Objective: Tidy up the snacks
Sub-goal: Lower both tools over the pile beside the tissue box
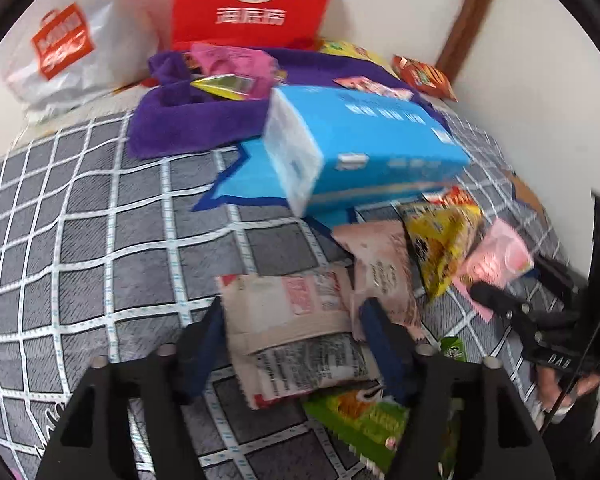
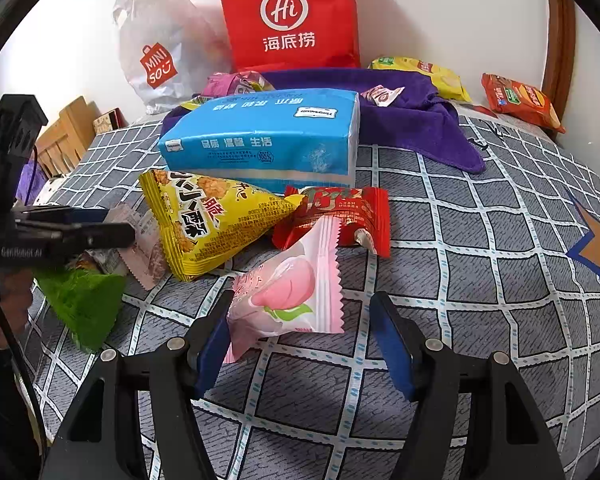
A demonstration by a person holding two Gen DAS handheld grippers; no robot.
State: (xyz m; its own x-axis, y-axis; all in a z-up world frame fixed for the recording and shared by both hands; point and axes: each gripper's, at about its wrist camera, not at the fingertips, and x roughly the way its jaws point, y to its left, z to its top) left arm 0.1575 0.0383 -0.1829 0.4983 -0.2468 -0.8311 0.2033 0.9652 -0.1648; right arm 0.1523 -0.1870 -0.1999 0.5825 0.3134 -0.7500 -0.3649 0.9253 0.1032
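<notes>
Left wrist view looks down on a bed with a grey checked cover (image 1: 100,208), blurred in places. The left tool (image 1: 292,332) hangs with its jaws fairly wide on either side of a beige snack packet (image 1: 296,320) that lies on the cover; the blue pads (image 1: 384,344) do not press on it, as far as the blur lets one tell. Under that packet lies a green packet (image 1: 364,420), and just beyond it a pale pink-brown packet (image 1: 380,268). A blue tissue pack (image 1: 360,144) lies further back, partly on a purple towel (image 1: 180,120).

Right wrist view shows the right tool (image 2: 300,328) open to a middling width, with a pink peach packet (image 2: 292,284) lying between its fingers. The left pad (image 2: 216,340) is at the packet's edge; the right pad stands apart from it, so nothing is gripped. Just behind the peach packet are a yellow triangular packet (image 2: 212,220) and a red packet (image 2: 340,216), both touching the front of the tissue pack. Against the wall stand a red bag (image 2: 292,16) and a white plastic bag (image 2: 160,52). A yellow packet (image 2: 424,72) and an orange-red packet (image 2: 520,100) lie in the far right corner, well apart from the cluster
</notes>
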